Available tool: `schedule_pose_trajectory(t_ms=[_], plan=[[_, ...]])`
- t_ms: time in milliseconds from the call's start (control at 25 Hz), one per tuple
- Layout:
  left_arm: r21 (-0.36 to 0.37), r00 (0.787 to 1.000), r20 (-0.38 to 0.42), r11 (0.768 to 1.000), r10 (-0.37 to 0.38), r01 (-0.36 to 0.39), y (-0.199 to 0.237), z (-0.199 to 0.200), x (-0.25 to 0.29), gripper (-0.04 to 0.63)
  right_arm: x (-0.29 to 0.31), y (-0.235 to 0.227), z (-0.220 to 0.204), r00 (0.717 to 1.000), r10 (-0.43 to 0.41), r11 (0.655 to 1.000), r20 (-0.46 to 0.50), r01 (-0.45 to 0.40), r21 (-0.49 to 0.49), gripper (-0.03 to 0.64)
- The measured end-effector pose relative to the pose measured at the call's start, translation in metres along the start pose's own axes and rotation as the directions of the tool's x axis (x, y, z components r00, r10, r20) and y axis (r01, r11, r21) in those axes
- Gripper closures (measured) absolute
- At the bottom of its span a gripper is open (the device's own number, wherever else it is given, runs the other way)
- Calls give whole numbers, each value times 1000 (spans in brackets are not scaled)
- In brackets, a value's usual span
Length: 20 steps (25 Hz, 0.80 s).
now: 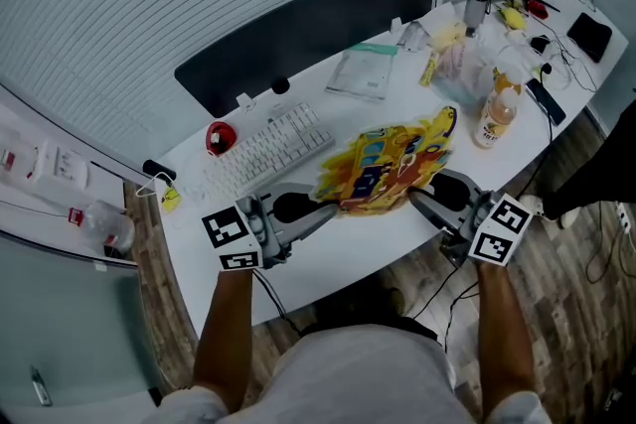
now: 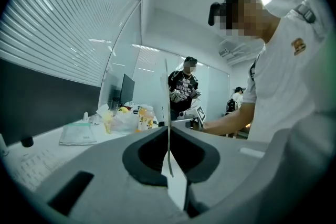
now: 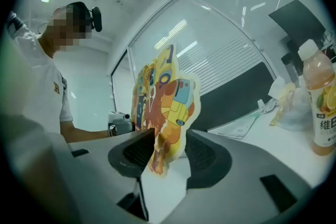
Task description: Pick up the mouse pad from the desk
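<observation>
Surface: white curved desk [image 1: 373,238].
Left part: white keyboard [image 1: 268,152]; small red round object [image 1: 220,138] just beside it.
Back: flat clear plastic packet [image 1: 362,71].
Right part: orange drink bottle [image 1: 496,117], upright.

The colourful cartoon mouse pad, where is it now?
In the head view, the yellow cartoon-printed mouse pad is mid-picture between the left gripper, clamped on its left edge, and the right gripper, just right of the white keyboard.

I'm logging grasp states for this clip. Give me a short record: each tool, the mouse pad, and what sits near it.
left tool: shut on one edge of the mouse pad
right tool: open, the pad's other edge between its jaws
mouse pad: colourful, spans between both tools over the near part of the desk
nearby: white keyboard behind the left tool; drink bottle beyond the right tool
</observation>
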<state>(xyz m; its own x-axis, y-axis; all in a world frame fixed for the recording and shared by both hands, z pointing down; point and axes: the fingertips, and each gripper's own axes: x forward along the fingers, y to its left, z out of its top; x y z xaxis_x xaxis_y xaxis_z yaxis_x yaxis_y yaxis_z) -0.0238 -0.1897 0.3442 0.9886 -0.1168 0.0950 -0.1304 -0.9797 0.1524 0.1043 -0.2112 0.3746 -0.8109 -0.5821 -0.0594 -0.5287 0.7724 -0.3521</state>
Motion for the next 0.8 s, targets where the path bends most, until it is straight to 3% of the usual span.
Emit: schedule_pose_trajectory(t_ms=[120, 440, 600, 800], plan=[[-33, 999, 32, 999, 20, -19, 5, 4, -2, 574, -4, 2, 12, 999, -10, 1000, 44, 10, -2, 500], [-54, 983, 73, 985, 171, -167, 15, 11, 0, 572, -10, 19, 31, 996, -65, 988, 68, 74, -133, 575], [-34, 951, 85, 954, 298, -297, 21, 15, 2, 572, -10, 23, 37, 985, -158, 957, 76, 172, -236, 584], [25, 889, 94, 892, 447, -451, 20, 18, 5, 572, -8, 30, 40, 959, -272, 896, 82, 283, -343, 589]])
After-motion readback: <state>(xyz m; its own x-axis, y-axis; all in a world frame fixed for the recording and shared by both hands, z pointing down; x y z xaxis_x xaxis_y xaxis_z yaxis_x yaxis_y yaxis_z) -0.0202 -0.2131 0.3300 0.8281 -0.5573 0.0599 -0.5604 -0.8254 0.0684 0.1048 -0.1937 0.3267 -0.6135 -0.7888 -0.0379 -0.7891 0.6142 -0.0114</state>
